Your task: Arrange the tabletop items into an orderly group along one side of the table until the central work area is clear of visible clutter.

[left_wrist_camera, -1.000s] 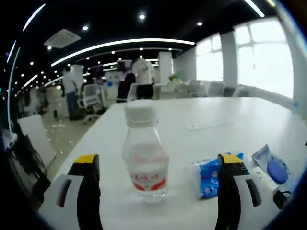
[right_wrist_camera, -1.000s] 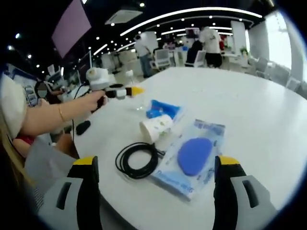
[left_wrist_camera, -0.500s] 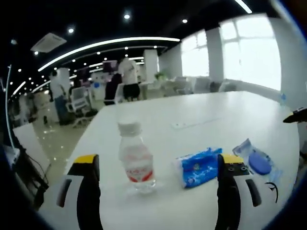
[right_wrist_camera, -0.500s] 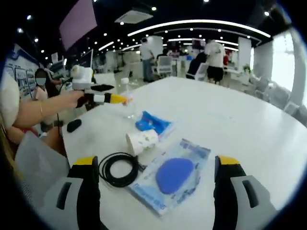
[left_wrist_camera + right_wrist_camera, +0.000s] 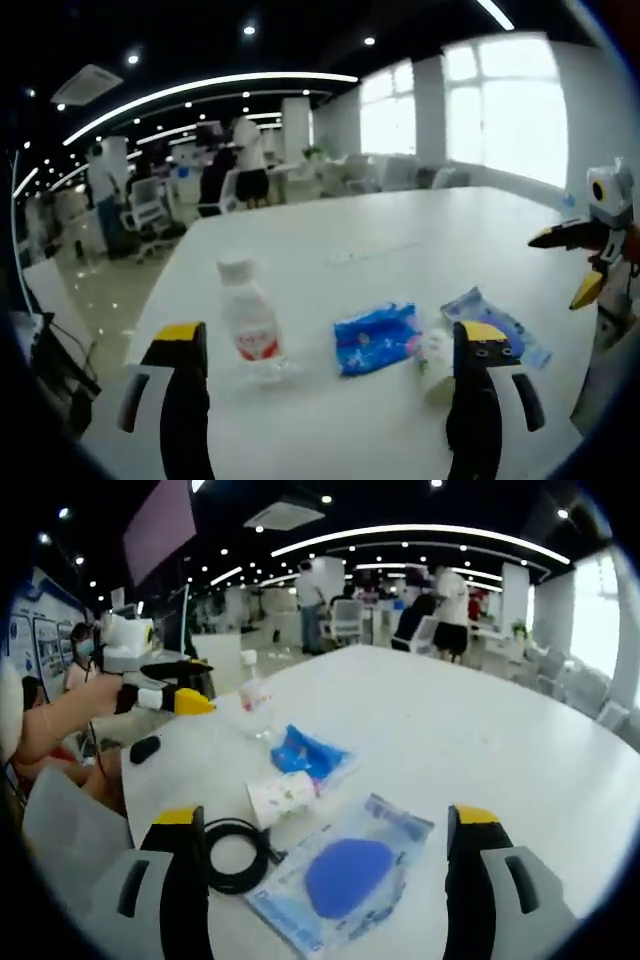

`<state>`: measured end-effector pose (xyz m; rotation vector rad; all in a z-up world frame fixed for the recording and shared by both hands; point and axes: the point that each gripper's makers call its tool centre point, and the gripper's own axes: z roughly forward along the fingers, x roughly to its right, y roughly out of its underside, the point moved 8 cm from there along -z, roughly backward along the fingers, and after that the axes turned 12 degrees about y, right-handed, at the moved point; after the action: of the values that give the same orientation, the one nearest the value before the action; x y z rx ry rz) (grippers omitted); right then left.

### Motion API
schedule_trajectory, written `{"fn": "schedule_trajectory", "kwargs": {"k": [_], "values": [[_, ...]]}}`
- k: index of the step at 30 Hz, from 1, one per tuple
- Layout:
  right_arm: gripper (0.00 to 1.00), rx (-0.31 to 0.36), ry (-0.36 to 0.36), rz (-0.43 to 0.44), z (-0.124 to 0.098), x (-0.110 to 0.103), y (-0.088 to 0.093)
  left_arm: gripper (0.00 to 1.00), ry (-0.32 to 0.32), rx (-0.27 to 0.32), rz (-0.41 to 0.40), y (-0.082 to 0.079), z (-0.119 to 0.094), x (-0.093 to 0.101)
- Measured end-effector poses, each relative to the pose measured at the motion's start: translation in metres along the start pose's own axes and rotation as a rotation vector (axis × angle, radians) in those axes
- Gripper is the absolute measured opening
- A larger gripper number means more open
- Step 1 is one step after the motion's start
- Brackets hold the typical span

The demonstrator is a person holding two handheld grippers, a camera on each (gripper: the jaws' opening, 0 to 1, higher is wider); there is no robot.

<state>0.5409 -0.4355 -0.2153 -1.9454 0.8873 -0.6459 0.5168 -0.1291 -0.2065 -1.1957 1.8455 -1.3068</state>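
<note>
Gaping wide, both grippers held nothing: the left [image 5: 325, 405] and the right [image 5: 325, 885] hovered over the white bench [image 5: 480, 740]. Nearest the right lay a cable [image 5: 235, 855] and a mask packet [image 5: 340, 880], then a cup [image 5: 283, 794], a blue pack [image 5: 305, 752] and, farthest, an upright bottle [image 5: 250, 330].

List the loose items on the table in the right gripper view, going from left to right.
Black oval object → coiled black cable → paper cup on its side → blue plastic-wrapped pad.
</note>
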Motion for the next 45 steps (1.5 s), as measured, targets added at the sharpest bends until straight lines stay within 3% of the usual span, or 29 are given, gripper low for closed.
{"fn": "schedule_trajectory", "kwargs": {"k": [5, 16, 18, 23, 36, 45], "values": [[0.99, 0.012, -0.027, 0.052, 0.021, 0.001, -0.009, 1.00, 0.033, -0.002, 0.032, -0.003, -0.010, 0.016], [0.95, 0.027, -0.043, 0.076, 0.065, 0.002, -0.023, 1.00, 0.084, 0.008, 0.034, -0.005, -0.032, 0.047], [0.95, 0.025, -0.038, 0.075, 0.072, 0.002, -0.024, 1.00, 0.094, -0.012, 0.051, -0.004, -0.034, 0.052], [0.93, 0.009, -0.036, 0.080, 0.093, 0.002, -0.019, 1.00, 0.092, -0.042, 0.087, 0.002, -0.038, 0.059], [0.82, -0.046, -0.038, 0.125, 0.142, -0.005, 0.002, 1.00, 0.109, -0.042, -0.011, 0.016, -0.035, 0.065], [0.72, -0.066, -0.020, 0.130, 0.169, -0.010, 0.015, 1.00, 0.122, -0.049, -0.024, 0.019, -0.033, 0.068]]}}
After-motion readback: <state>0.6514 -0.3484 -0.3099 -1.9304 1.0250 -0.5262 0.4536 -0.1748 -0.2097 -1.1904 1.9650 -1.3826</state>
